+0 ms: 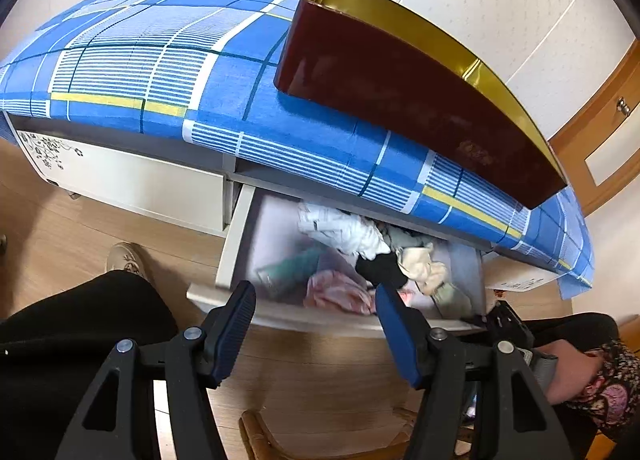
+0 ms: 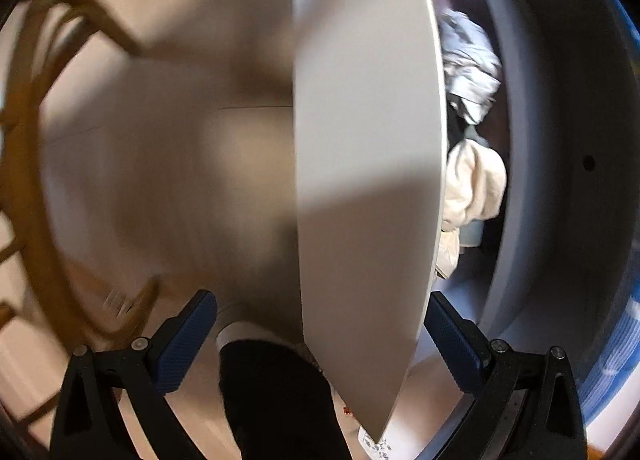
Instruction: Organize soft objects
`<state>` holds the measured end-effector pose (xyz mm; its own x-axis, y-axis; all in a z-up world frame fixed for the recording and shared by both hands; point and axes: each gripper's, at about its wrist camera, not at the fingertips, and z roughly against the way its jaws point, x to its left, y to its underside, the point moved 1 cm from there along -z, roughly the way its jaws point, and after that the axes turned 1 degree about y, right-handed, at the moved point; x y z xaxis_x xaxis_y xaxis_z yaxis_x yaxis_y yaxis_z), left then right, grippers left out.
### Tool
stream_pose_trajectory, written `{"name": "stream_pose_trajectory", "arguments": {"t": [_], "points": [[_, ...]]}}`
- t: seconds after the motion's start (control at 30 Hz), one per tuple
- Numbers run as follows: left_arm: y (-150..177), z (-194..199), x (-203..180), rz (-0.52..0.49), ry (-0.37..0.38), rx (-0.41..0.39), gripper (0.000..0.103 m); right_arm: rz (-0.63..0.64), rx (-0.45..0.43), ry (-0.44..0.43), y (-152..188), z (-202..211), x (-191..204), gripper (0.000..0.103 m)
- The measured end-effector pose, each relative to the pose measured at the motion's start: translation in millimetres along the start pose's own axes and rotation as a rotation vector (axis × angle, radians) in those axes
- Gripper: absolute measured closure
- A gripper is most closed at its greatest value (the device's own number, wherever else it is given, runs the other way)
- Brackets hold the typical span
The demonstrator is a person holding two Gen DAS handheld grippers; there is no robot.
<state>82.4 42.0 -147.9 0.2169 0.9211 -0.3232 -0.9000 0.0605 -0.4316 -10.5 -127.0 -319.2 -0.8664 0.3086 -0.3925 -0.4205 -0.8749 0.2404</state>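
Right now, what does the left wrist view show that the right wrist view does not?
Only the left wrist view: the dark red box with its gold inside on the blue checked cloth, and a pink garment in the open drawer.

Only the right wrist view: the drawer's white front panel, close up.

Both views: the cream garment and the white garment.

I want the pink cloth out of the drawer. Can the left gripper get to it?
Probably yes. The drawer is pulled out, the pink cloth lies near its front with nothing on top, and the left gripper hangs open just above it.
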Motion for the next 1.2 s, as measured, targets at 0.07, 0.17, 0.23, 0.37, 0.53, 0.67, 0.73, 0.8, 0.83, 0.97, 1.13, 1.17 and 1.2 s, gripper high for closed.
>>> {"name": "stream_pose_trajectory", "arguments": {"t": [0.07,0.17,0.23,0.37,0.53,0.67,0.73,0.8,0.83,0.97,1.13,1.17,1.2], "points": [[0.4,-1.3,-1.9,-0.01,-0.018,0.001,0.04,0.005,-0.027,-0.018,3.0,13.0,-1.9,0.0],[-0.6,-9.6,-4.0,-0.041,-0.082,0.013,0.04,-0.067,-0.082,0.042,4.9,21.1,-22.7,0.0],[-1.9,-16.2,-6.0,-0.062,-0.112,0.031,0.04,-0.162,-0.139,0.038,7.9,32.8,-41.8,0.0],[-5.9,-31.2,-11.0,-0.108,-0.159,0.059,0.04,-0.43,-0.199,0.026,14.1,39.5,-84.2,0.0],[-3.6,-46.7,-10.1,-0.135,-0.174,0.118,0.04,-0.639,-0.2,-0.273,20.8,27.4,-104.6,0.0],[-2.0,-69.3,-10.0,-0.208,-0.195,0.209,0.04,-0.635,-0.142,-0.41,15.4,4.6,-82.6,0.0],[-1.0,-79.2,-11.3,-0.259,-0.18,0.254,0.04,-0.611,-0.122,-0.431,12.9,-1.6,-75.6,0.0],[1.1,-93.0,-15.0,-0.309,-0.158,0.32,0.04,-0.609,-0.119,-0.451,12.6,-4.6,-70.7,0.0],[1.9,-97.8,-16.9,-0.329,-0.158,0.341,0.04,-0.612,-0.119,-0.462,12.5,-5.8,-69.6,0.0],[11.6,-115.3,-33.6,-0.454,-0.09,0.432,0.04,-0.625,-0.113,-0.495,12.0,-15.6,-67.3,0.0],[22.5,-137.8,-47.6,-0.565,-0.019,0.546,0.028,-0.614,-0.095,-0.523,11.2,-26.8,-68.0,0.0],[24.4,-143.5,-48.6,-0.582,-0.009,0.56,0.025,-0.611,-0.091,-0.529,10.5,-28.5,-67.0,0.0],[25.0,-147.6,-49.2,-0.592,-0.004,0.573,0.024,-0.609,-0.086,-0.536,9.6,-30.4,-65.8,0.0]]}}
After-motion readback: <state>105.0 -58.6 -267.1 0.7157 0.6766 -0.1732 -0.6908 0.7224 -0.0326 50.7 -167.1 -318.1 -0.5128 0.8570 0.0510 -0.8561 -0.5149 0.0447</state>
